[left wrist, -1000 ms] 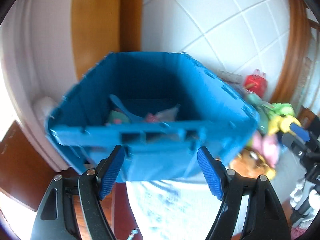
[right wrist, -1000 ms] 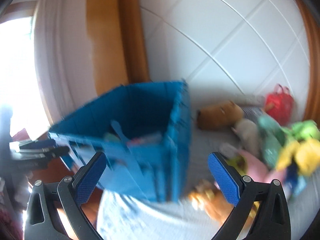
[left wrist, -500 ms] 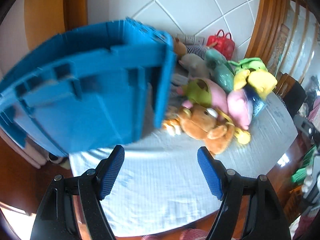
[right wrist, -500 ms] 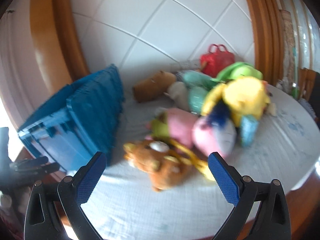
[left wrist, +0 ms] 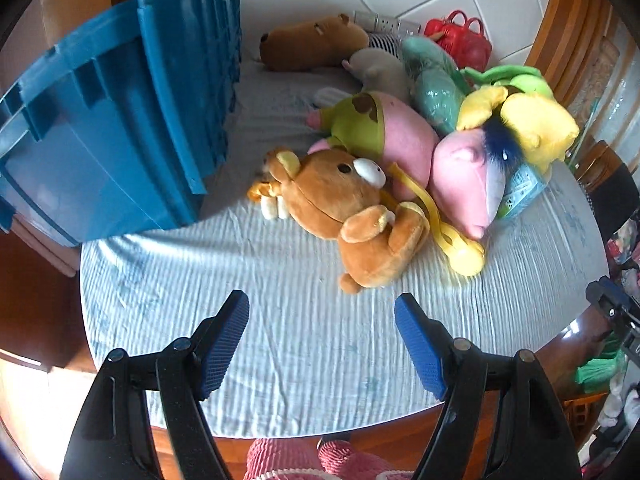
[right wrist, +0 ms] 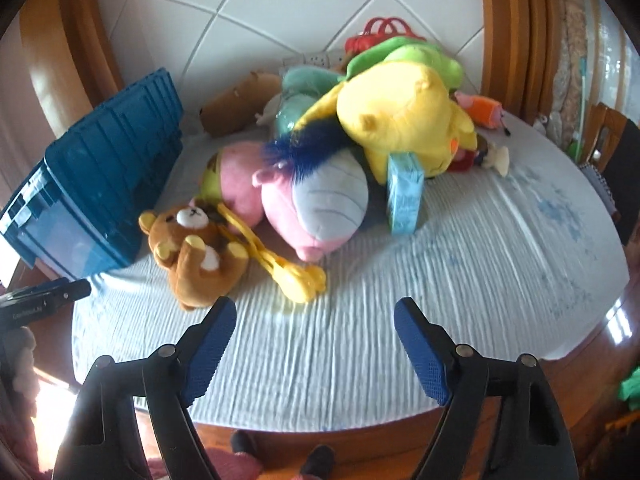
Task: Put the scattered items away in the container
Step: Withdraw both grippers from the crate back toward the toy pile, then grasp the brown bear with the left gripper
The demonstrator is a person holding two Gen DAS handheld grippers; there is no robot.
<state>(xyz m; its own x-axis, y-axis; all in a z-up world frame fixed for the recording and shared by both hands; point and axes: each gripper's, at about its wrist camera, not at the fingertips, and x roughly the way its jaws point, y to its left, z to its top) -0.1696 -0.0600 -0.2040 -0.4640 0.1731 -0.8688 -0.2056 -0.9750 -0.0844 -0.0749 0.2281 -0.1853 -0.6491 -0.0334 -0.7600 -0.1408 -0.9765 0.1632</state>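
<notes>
White diagonal wall tiles back a round table [left wrist: 280, 360] under a pale blue ribbed cloth. Blue crate [left wrist: 112, 120], upper left of both views. Heap of plush toys, centre to upper right: brown bear [left wrist: 352, 216] nearest, beside the crate; yellow plush [right wrist: 404, 120] on top. Left gripper [left wrist: 322, 344], lower centre, jaws spread and empty. Right gripper [right wrist: 314, 344] likewise spread over bare cloth, jaws having just been closing, nothing between them.
</notes>
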